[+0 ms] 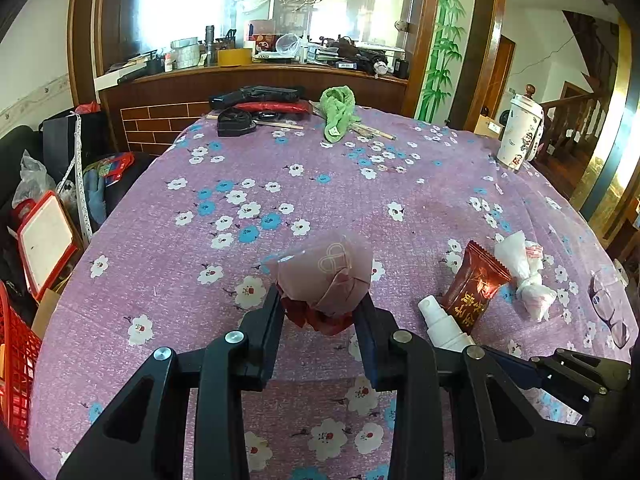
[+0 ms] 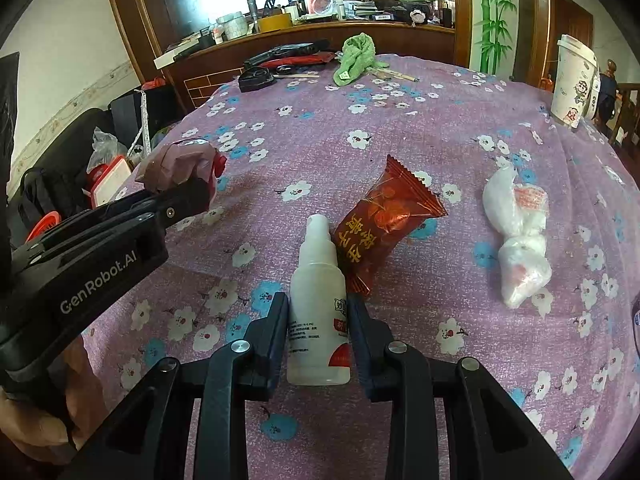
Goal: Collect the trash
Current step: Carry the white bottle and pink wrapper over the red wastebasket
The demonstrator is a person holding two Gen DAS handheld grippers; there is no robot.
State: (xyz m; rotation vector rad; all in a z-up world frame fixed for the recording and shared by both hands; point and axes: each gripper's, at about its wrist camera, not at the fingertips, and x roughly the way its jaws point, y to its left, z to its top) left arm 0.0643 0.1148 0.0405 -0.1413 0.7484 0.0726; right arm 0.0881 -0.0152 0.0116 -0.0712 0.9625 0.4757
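- Here, the crumpled pink wrapper (image 1: 326, 280), with red scraps under it, sits pinched between the narrowed jaws of the left gripper (image 1: 320, 312), lifted clear of the flowered tablecloth (image 1: 160, 240) near its front edge, presumably so it can be carried off as trash.
- The right gripper (image 2: 319, 320) has its jaws closed partway against the sides of the white spray bottle (image 2: 318, 304), which lies on the cloth near the front edge, nozzle pointing away; gripping the body suits a firm lift.
- Just beside the bottle lies a red snack packet (image 2: 384, 224), touching it.
- Towards the right edge, a knotted white plastic bag (image 2: 518, 240) waits, well apart.
- A paper cup (image 2: 574, 80) stands upright at the far right corner.
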